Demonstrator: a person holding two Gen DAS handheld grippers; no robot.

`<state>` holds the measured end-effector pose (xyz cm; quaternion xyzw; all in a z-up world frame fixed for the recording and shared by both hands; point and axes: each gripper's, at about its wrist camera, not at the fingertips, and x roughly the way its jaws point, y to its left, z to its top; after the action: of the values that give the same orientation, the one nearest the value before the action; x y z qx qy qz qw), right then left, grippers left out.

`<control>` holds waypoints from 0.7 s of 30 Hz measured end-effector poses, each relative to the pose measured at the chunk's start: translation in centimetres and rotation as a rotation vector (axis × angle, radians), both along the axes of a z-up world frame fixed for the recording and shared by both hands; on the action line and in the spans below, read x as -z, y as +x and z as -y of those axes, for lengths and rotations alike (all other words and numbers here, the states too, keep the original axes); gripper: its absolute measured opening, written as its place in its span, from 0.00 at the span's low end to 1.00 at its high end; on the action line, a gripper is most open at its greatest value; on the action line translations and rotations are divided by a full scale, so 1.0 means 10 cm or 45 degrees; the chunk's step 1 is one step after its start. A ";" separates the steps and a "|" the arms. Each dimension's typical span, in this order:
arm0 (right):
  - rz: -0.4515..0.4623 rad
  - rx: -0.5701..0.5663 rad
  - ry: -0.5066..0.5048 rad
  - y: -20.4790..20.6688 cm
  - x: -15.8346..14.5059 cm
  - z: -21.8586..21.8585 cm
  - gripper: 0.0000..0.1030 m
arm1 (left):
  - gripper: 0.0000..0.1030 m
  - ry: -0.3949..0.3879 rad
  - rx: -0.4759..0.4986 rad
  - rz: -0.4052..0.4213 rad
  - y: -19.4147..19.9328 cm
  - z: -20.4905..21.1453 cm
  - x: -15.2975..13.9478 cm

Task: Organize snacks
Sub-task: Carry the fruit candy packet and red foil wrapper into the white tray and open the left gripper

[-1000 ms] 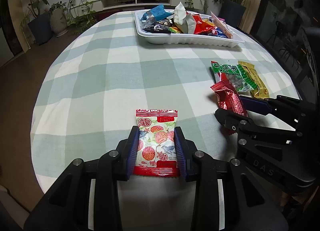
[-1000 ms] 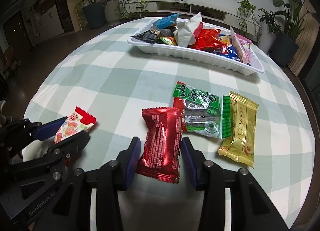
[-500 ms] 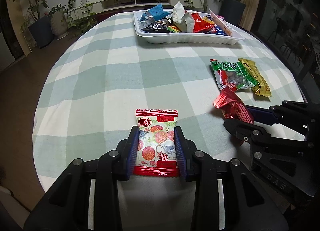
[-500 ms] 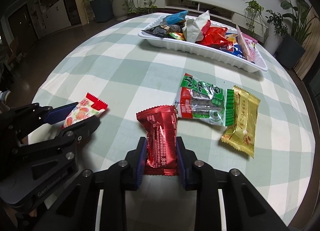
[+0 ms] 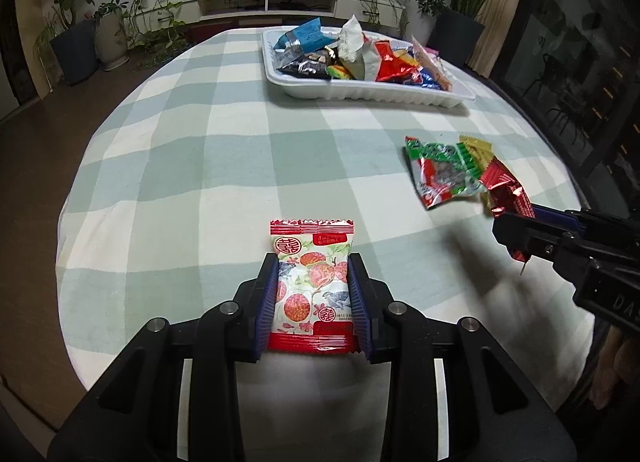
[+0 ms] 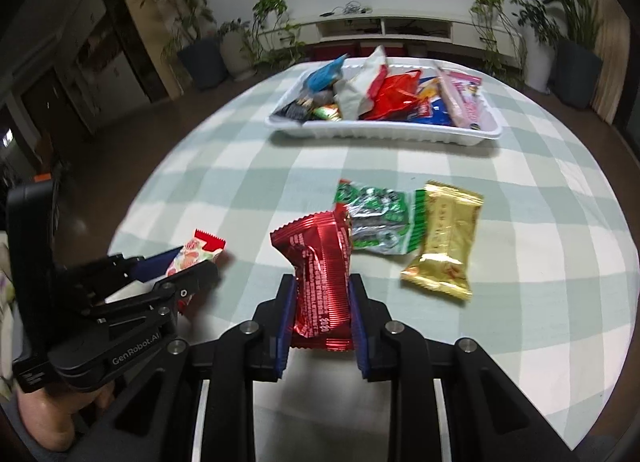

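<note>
A round table [image 5: 168, 166] under a soft cloth of pale green and white checks stands before a low white shelf and potted plants. At the far side sits a white ribbed plastic tray [image 5: 372, 91], oblong and heaped with crinkled wrappers: blue, black, white, red and pink.

The left gripper [image 5: 314, 294] pinches a flat, square white packet [image 5: 312, 282] printed with red fruit, its ends red and saw-toothed; blue ridged pads [image 5: 267, 302] press both its side edges. The packet sits near the table's near edge.

The right gripper [image 6: 322, 320] is clamped on a glossy red foil packet [image 6: 320, 282], creased and pinched narrow at the middle, its far end tilted up to the left.

Just beyond it, to the right, lie a green and silver foil packet [image 6: 378, 224] and a smooth gold oblong packet [image 6: 444, 244], edges touching, flat on the cloth.
</note>
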<state>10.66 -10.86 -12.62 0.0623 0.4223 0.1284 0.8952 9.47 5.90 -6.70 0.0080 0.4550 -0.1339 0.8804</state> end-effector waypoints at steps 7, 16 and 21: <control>-0.015 0.078 0.129 0.12 -0.11 0.50 0.26 | 0.30 -0.138 0.014 0.007 0.24 0.00 -0.25; 0.048 0.149 0.209 0.70 -0.54 1.09 0.26 | 0.30 -0.215 0.017 0.092 1.02 0.05 -0.81; 0.096 0.130 0.218 1.23 -0.83 1.16 0.26 | 0.30 -0.202 0.035 0.142 1.60 0.17 -1.10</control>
<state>22.96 -22.49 -4.29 0.1553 0.3721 0.1204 0.9071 25.46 4.21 4.25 -0.0482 0.3930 -0.1808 0.9003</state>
